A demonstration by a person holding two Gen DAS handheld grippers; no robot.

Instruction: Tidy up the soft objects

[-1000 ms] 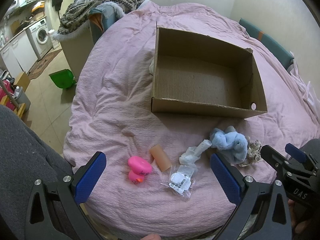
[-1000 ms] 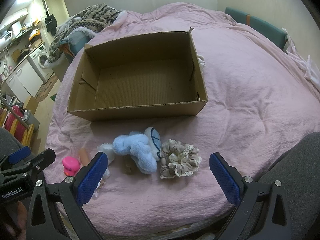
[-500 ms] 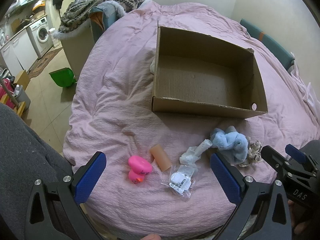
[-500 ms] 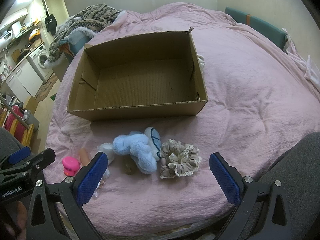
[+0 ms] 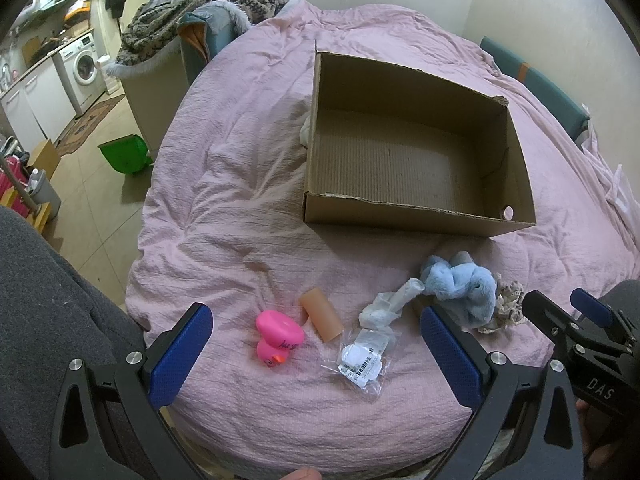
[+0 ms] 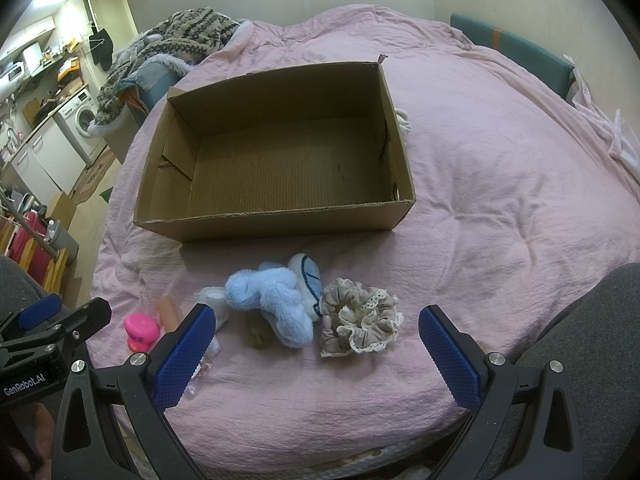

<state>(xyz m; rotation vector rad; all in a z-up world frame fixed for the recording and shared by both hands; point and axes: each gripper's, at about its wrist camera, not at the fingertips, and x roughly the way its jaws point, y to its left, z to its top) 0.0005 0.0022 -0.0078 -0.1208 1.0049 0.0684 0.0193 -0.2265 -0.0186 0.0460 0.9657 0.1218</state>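
An empty cardboard box (image 5: 404,212) (image 6: 280,224) lies on the pink bed cover. In front of it lie a pink rubber duck (image 5: 278,338) (image 6: 140,330), a beige tube (image 5: 322,314), a white cloth piece (image 5: 390,306), a plastic packet with a label (image 5: 362,360), a blue plush toy (image 5: 460,290) (image 6: 272,296) and a beige lace scrunchie (image 6: 360,322) (image 5: 506,304). My left gripper (image 5: 316,354) is open and empty above the duck and packet. My right gripper (image 6: 318,354) is open and empty just before the plush and scrunchie.
The pink bed cover (image 6: 500,200) fills both views. A pile of knitted blankets (image 5: 200,12) sits at the bed's far left corner. Floor, a green dustpan (image 5: 124,154) and a washing machine (image 5: 86,68) lie to the left. A teal headboard (image 6: 516,56) is at right.
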